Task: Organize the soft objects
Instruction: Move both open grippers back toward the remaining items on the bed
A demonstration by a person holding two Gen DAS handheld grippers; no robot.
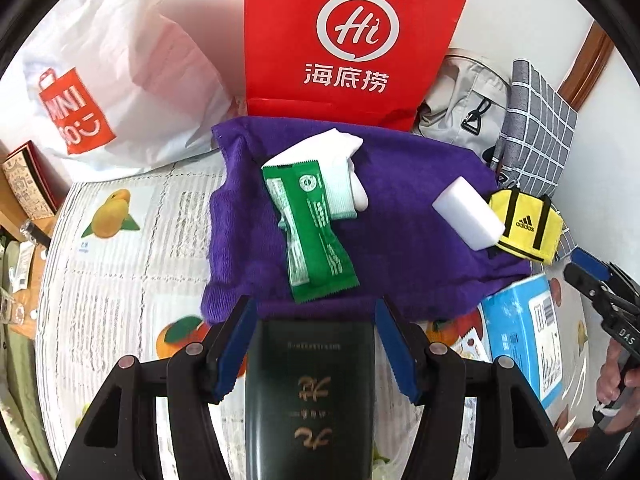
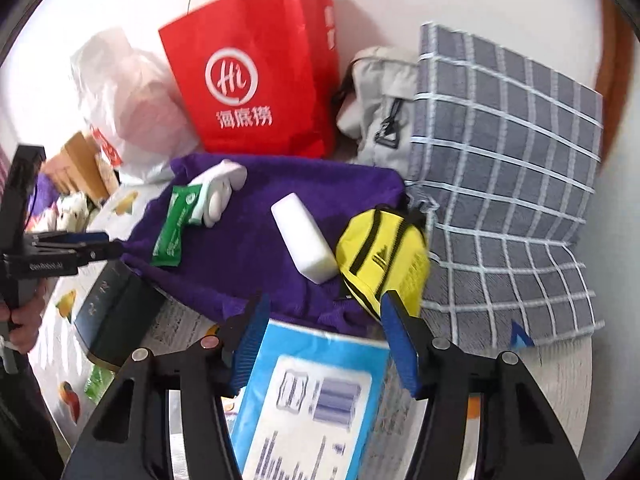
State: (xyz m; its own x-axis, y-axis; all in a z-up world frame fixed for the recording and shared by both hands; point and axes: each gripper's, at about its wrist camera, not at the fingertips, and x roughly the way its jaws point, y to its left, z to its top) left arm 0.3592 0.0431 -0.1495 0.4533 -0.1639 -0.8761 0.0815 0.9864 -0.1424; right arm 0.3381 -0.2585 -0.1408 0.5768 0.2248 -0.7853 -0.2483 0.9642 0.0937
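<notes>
While the left tool (image 1: 316, 344) stands spread, its blue pads flanking a dark green box (image 1: 310, 396) without pressing on it, the left wrist view shows the soft things gathered on a purple towel (image 1: 400, 248) toward the far edge of the bench (image 1: 120, 272). A green packet (image 1: 310, 232) lies across a white sock (image 1: 340, 172) near the towel's middle; a white sponge block (image 1: 468, 220) sits at its right edge, touching a small yellow bag (image 1: 528, 228). Behind stand a red paper bag (image 1: 348, 40) and a white plastic bag (image 1: 112, 80).

From the right wrist view, the right tool (image 2: 322, 344) is likewise released, its pads straddling a blue carton (image 2: 312, 408) just short of the towel's near edge, with the yellow bag and sponge block directly ahead and a checked cloth (image 2: 504, 184) to the right.

Judging by this, sorting is at the picking stage with nothing gripped; next, one tool must reach past the boxes and close gently on a soft item.
</notes>
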